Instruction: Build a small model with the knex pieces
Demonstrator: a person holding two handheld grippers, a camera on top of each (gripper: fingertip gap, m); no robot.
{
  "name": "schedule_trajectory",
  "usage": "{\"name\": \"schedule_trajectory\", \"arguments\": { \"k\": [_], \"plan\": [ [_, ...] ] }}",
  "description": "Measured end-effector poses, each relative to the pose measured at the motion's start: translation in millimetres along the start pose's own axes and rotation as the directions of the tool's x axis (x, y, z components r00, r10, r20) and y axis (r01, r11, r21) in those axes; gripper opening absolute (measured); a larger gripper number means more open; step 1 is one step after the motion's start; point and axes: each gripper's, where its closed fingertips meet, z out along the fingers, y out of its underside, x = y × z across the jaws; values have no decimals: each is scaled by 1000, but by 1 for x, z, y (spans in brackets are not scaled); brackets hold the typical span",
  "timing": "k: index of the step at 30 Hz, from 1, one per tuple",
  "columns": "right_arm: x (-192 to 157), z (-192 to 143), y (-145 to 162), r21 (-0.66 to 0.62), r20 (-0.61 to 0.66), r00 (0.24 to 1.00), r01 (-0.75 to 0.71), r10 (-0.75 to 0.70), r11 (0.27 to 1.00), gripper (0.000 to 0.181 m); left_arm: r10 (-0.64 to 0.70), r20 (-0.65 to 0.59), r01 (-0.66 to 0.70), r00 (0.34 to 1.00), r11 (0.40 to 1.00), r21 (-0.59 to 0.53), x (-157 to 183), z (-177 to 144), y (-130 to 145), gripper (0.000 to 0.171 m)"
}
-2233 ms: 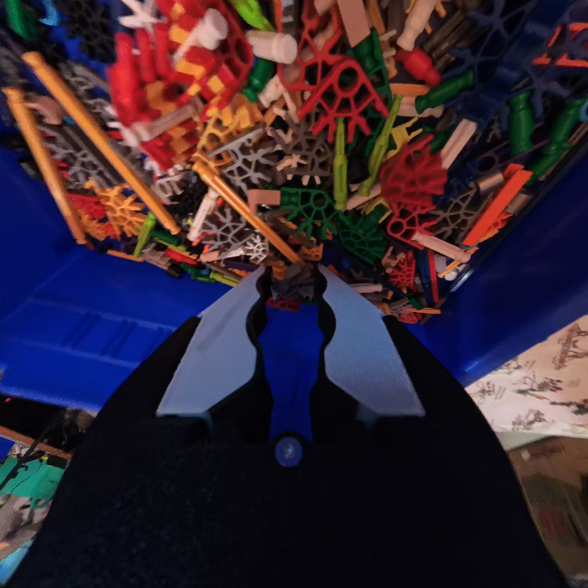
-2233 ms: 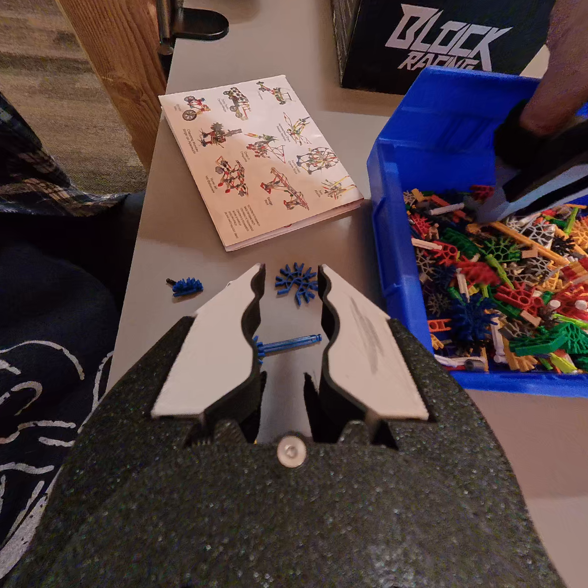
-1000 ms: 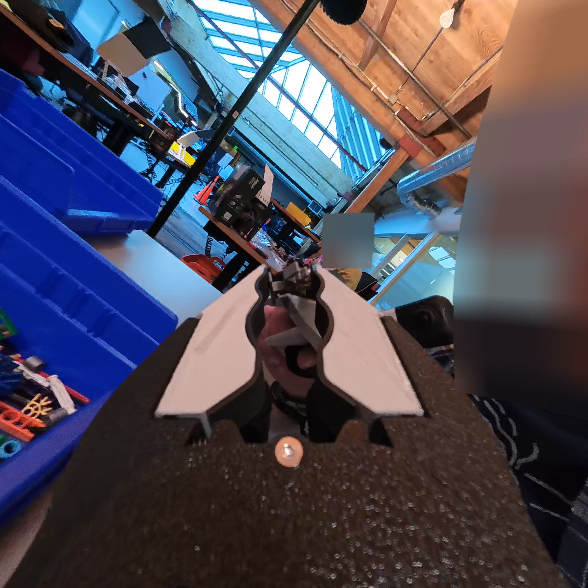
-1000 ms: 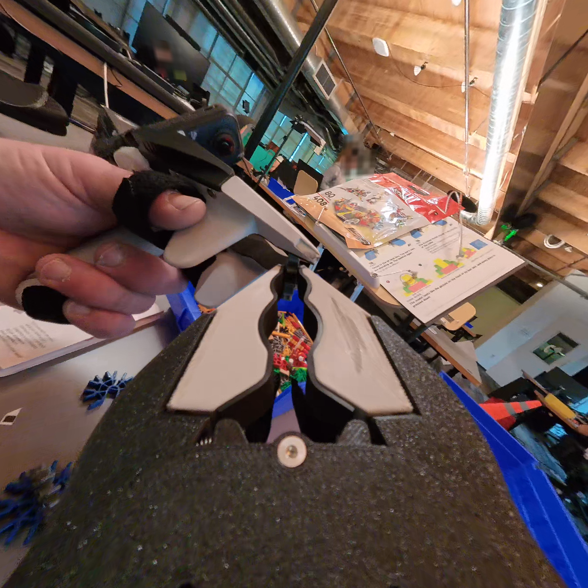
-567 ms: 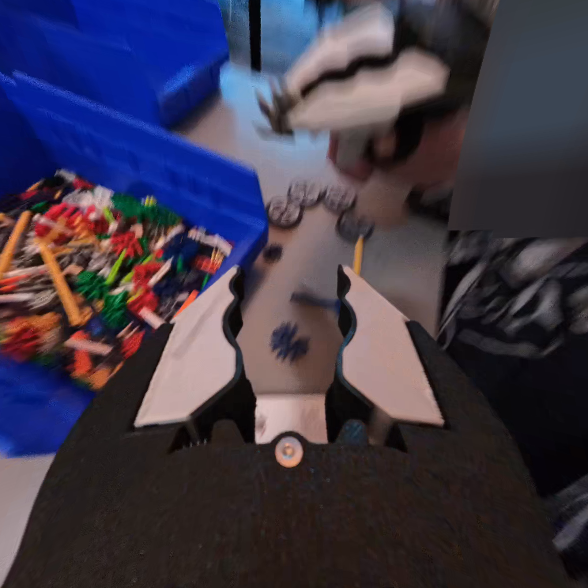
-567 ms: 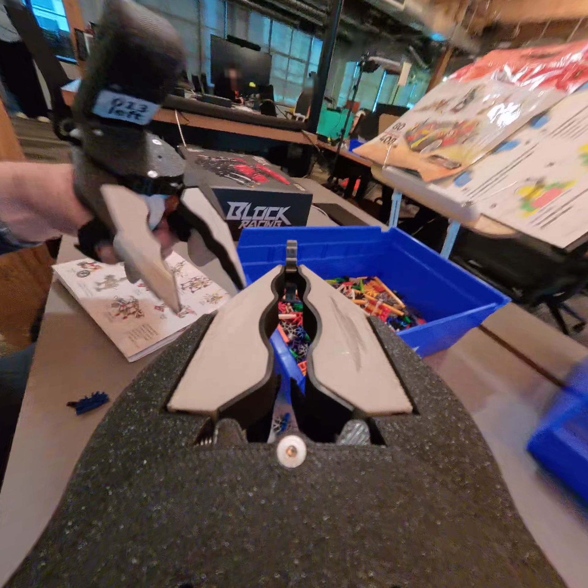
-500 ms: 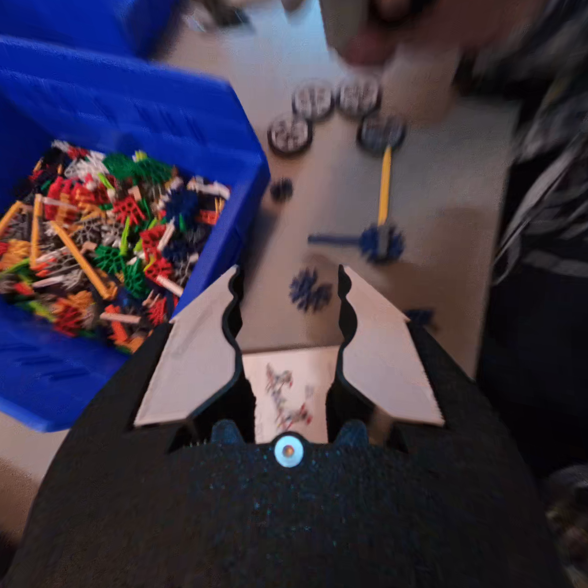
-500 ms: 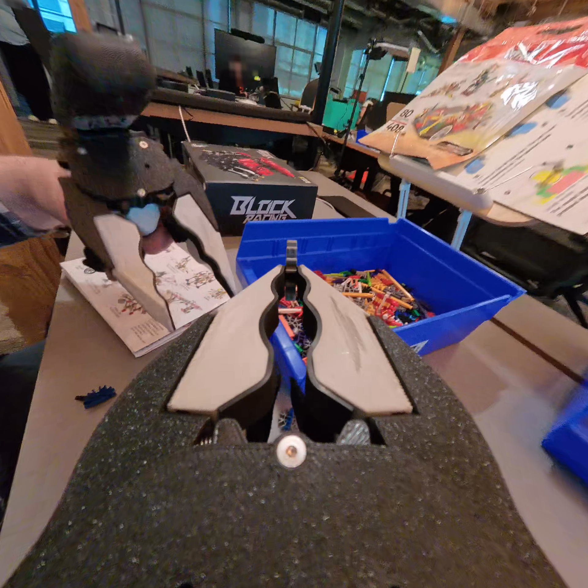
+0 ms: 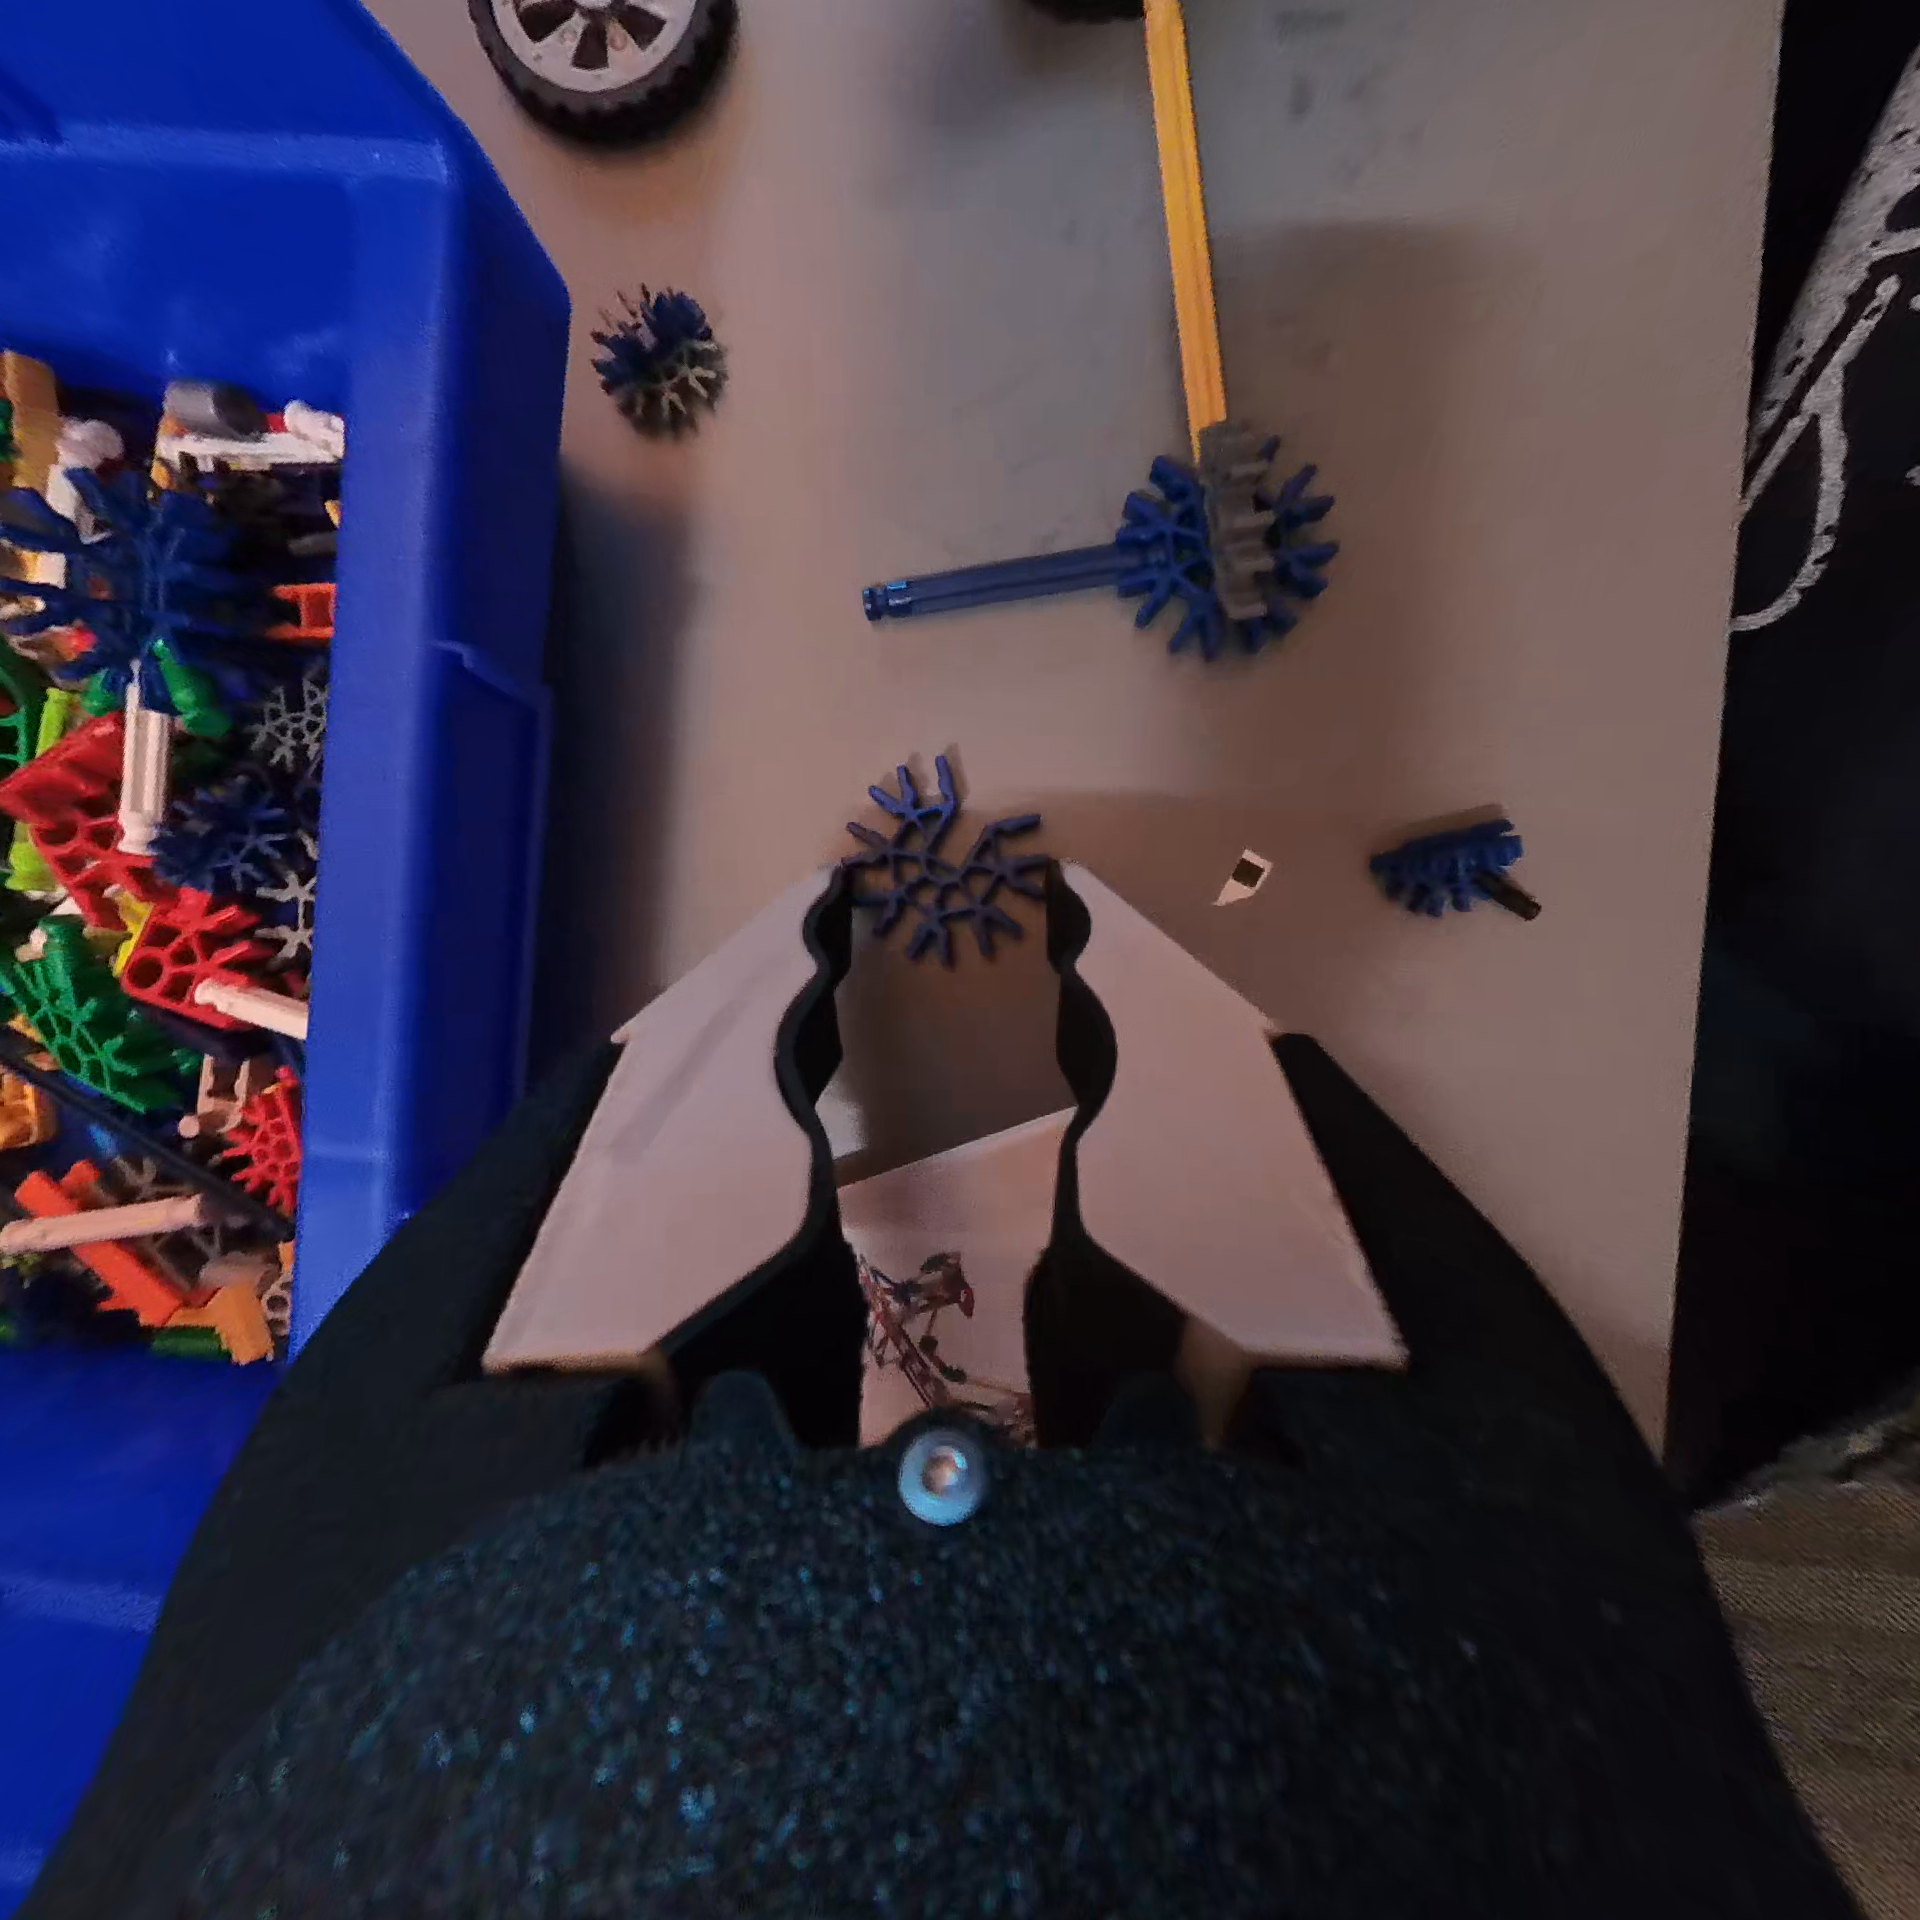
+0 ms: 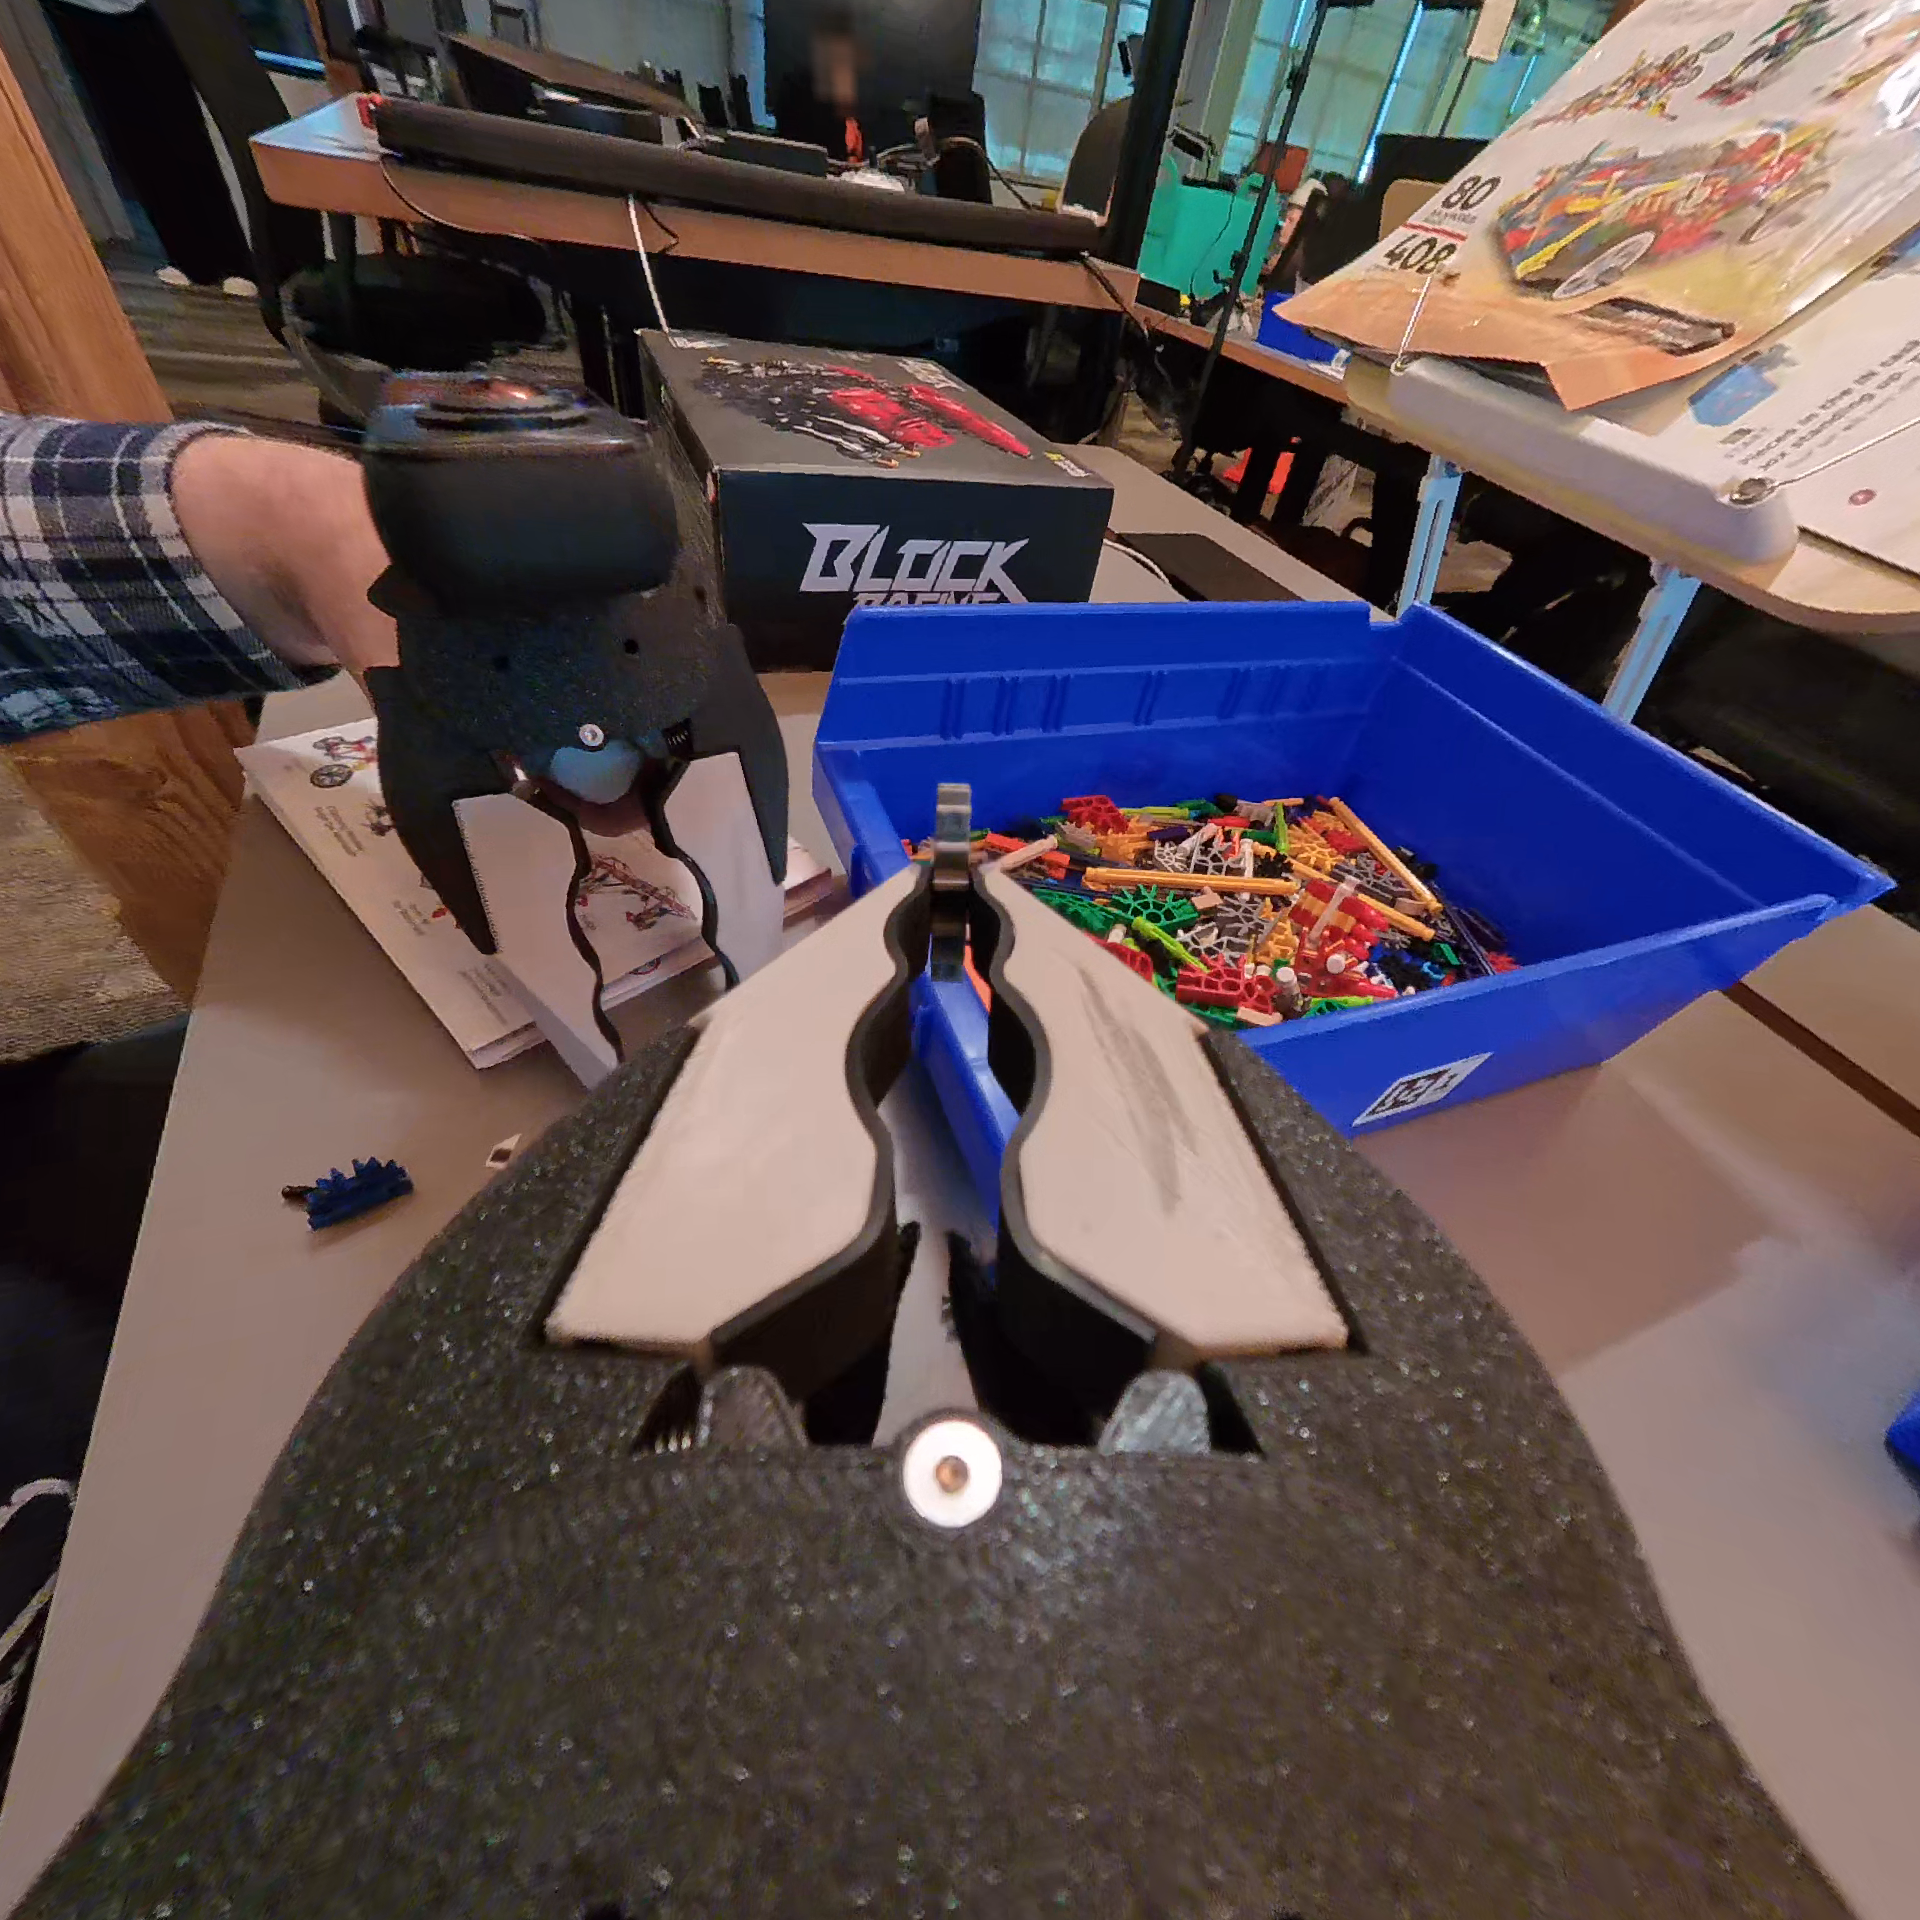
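Note:
My left gripper [image 9: 943, 883] is open and points down at the table, its tips on either side of a flat blue snowflake connector [image 9: 940, 871] that lies there. It also shows in the right wrist view [image 10: 665, 997], held by a hand in a plaid sleeve. My right gripper [image 10: 951, 883] is shut on a small grey connector piece [image 10: 951, 836], held above the table in front of the blue bin [image 10: 1558, 707]. A blue rod with blue and grey connectors [image 9: 1205, 556] joined to a yellow rod [image 9: 1184, 218] lies beyond the left gripper.
The blue bin [image 9: 436, 644] holds several coloured rods and connectors. On the table are a wheel [image 9: 603, 52], a blue-grey connector cluster [image 9: 660, 364], a small blue piece [image 9: 1449, 868], an instruction booklet [image 10: 416, 883] and a black box [image 10: 883, 488]. A manual stand [image 10: 1662, 312] is at right. Tip to tip, the grippers are about 15 cm apart.
My left gripper passed the grey piece to my right gripper, opened, swung down and now straddles the blue snowflake connector. My right gripper stays shut on the grey piece.

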Motion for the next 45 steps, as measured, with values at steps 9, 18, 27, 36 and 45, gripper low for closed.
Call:
{"name": "schedule_trajectory", "arguments": {
  "k": [9,18,27,36,45],
  "plan": [
    [-6,2,13,-79,65,997,-25,30,997,5,-10,95,6,995,999,46,-8,-7,-2,35],
    [-46,9,32,-164,246,969,54,-12,985,5,-65,249,11,966,977,211,-19,-51,-32,35],
    [-51,7,27,-124,234,964,156,-124,980,5,-58,323,-20,945,972,233,-19,-69,-49,34],
    [-48,5,18,-70,211,972,123,-105,990,5,-148,243,67,959,947,313,-18,-76,-59,34],
    [-48,7,21,-89,197,973,139,-119,986,5,-181,206,115,962,949,295,-18,-67,-61,34]
  ]
}}
